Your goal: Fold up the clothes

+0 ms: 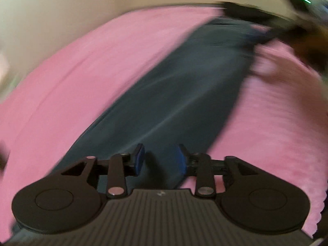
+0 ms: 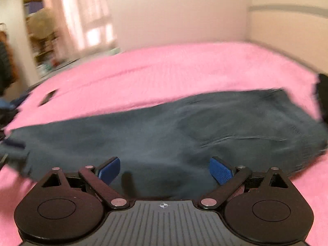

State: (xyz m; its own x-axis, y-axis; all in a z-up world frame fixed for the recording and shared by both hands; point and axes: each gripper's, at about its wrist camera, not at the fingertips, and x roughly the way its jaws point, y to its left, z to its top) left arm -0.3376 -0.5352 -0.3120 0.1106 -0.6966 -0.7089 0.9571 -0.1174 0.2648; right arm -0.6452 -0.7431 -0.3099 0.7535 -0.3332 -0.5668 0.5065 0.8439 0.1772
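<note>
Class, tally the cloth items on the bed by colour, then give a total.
Dark blue-grey garment: 1
Pink blanket: 1
Total: 2

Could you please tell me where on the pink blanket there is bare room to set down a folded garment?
In the right wrist view, the broad strip of pink blanket between the dark garment and the far wall is bare, except for a small dark object near its left edge. The near corners beside the right gripper are free too. The middle is crowded: the garment spans it.
</note>
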